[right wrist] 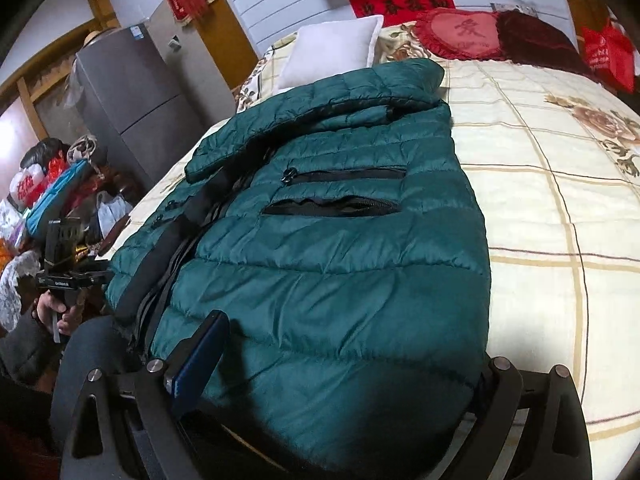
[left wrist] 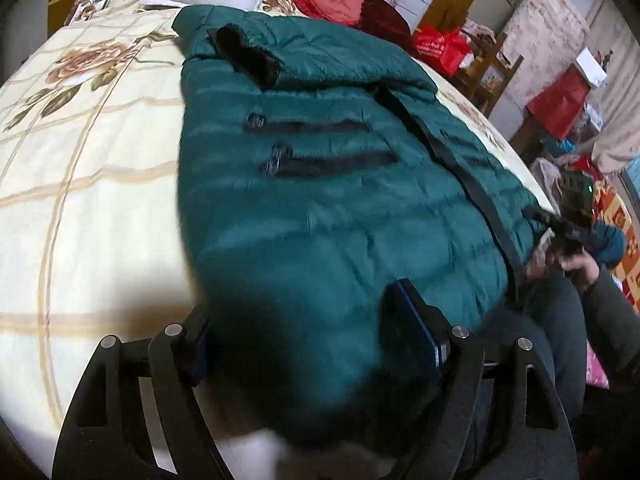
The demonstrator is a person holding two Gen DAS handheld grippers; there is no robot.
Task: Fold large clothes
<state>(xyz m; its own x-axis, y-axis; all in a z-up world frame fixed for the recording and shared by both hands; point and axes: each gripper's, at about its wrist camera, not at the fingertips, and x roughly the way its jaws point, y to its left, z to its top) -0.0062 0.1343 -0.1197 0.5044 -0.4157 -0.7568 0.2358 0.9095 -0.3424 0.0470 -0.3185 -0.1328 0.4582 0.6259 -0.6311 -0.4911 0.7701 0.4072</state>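
Observation:
A dark green puffer jacket [left wrist: 340, 208] lies flat on the bed, front up, with its two black zip pockets [right wrist: 340, 190] showing and a sleeve folded across the chest. My left gripper [left wrist: 300, 308] stands open wide over the near hem, with padded fabric bulging between its fingers [left wrist: 416, 328]. My right gripper [right wrist: 352, 340] is also spread wide at the hem of the jacket [right wrist: 340, 280]. One of its fingers [right wrist: 200, 356] shows, and the other is hidden under the fabric. Each view catches the other gripper held in a hand beside the jacket [left wrist: 572, 220] [right wrist: 64, 276].
The bed has a cream floral cover [left wrist: 92, 184] [right wrist: 560, 200]. A white pillow [right wrist: 332, 52] and red cushions [right wrist: 460, 32] lie at its head. A grey fridge [right wrist: 132, 100], red bags [left wrist: 440, 46] and piled clutter [right wrist: 44, 196] stand beside the bed. The person's knees [left wrist: 532, 332] press against the near edge.

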